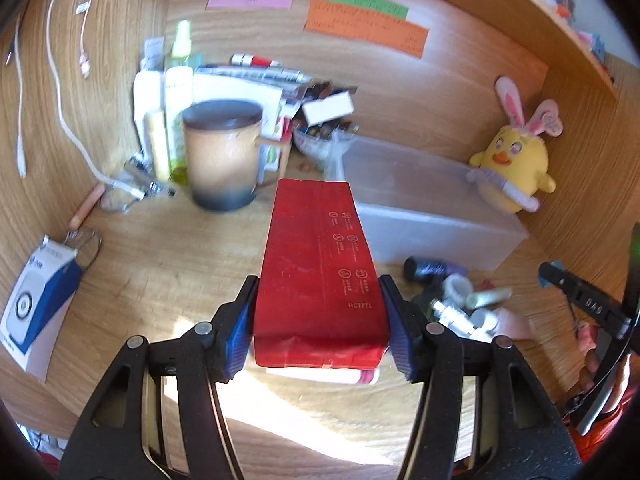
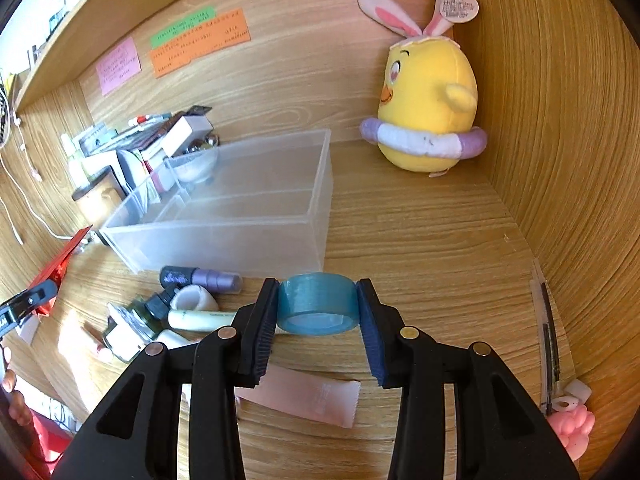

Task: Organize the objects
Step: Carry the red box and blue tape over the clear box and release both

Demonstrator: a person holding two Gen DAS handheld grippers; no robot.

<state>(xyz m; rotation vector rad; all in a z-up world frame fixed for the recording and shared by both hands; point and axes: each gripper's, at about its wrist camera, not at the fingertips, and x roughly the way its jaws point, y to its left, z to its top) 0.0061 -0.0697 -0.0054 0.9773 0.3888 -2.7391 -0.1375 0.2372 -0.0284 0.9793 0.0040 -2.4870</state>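
Desk [image 2: 420, 240] bare between bin [image 2: 256, 216] and right wall [image 2: 560, 120].

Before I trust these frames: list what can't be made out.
- Wall notes: writing too small and blurred, both views.
- Red box: underside hidden, left wrist view; cut off at the edge in the right.
- Tape roll: sides covered by the right gripper pads.
- Mug: contents hidden by its lid.

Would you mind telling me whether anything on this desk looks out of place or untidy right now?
Yes: the clear plastic bin sits empty while small cosmetics lie jumbled on the desk just in front of it, and a pink tube lies flat nearby. The left gripper holds a red box; the right gripper holds a blue tape roll.
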